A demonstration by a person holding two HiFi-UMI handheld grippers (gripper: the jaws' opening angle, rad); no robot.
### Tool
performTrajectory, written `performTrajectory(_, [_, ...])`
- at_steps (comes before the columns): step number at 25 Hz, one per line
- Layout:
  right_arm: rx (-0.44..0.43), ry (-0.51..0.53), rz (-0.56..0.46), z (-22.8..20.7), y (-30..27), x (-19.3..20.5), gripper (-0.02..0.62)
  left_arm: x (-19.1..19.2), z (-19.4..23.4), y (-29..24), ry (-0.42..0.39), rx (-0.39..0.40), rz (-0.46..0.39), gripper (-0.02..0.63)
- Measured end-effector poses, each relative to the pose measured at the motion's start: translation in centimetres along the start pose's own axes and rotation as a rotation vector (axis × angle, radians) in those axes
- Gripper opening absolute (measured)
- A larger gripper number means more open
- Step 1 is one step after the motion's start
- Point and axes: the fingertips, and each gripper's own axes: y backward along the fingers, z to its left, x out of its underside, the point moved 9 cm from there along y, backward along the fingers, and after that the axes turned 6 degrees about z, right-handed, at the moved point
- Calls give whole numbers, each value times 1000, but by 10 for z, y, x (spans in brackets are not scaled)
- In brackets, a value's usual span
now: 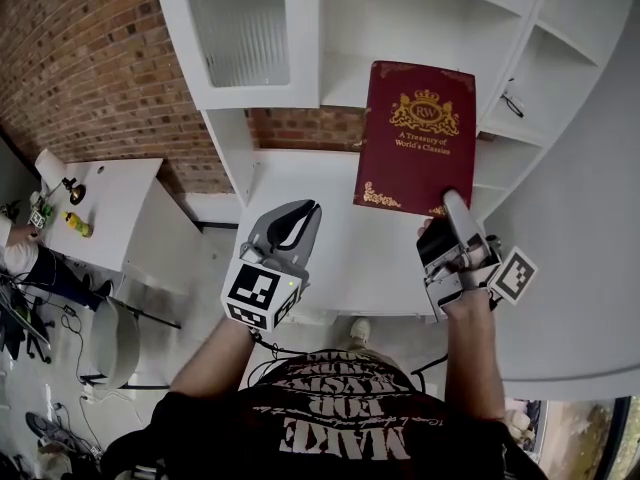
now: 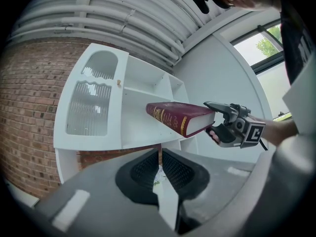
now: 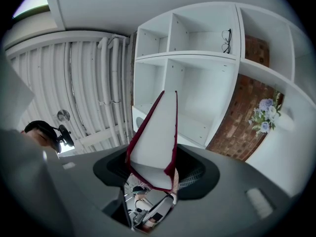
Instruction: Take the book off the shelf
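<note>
Your right gripper (image 1: 452,208) is clamped on the lower corner of the red book (image 1: 415,133). In the head view the book hangs in the air right of centre, cover facing you, in front of the white shelf (image 1: 400,18). Your left gripper (image 1: 303,211) sits at lower centre, jaws pressed together on nothing, apart from the book.

- Right gripper (image 3: 153,174) is clamped on the book (image 3: 155,135), which sits dead centre of the frame: white page edge facing us, dark red covers on either side.
- The book rises narrow towards the middle of the frame.
- White shelf (image 3: 197,56) fills the upper right, and there's a pair of glasses (image 3: 226,41) in a top compartment.
- Brick wall (image 3: 242,132) at right, with flowers (image 3: 263,115) beside it.
</note>
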Motion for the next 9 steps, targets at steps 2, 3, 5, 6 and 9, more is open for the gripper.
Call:
performTrajectory(2, [3,-2,-1,3,-1,0,278,-2,-1,2,2,3,1,31])
performTrajectory(3, [4,-2,-1,5,-1,0,278,-3,-1,3,3,4,1,30])
performTrajectory(5, [3,-2,2,9,-1,1,279,-5,-2,5,5,4,0,29])
performTrajectory(6, [3,-3,3,9,-1,2,278,-6,-2,6,5,4,0,29])
performTrajectory(9, [2,-3,3,10,2,3,279,-7,-4,7,2,4,-4,29])
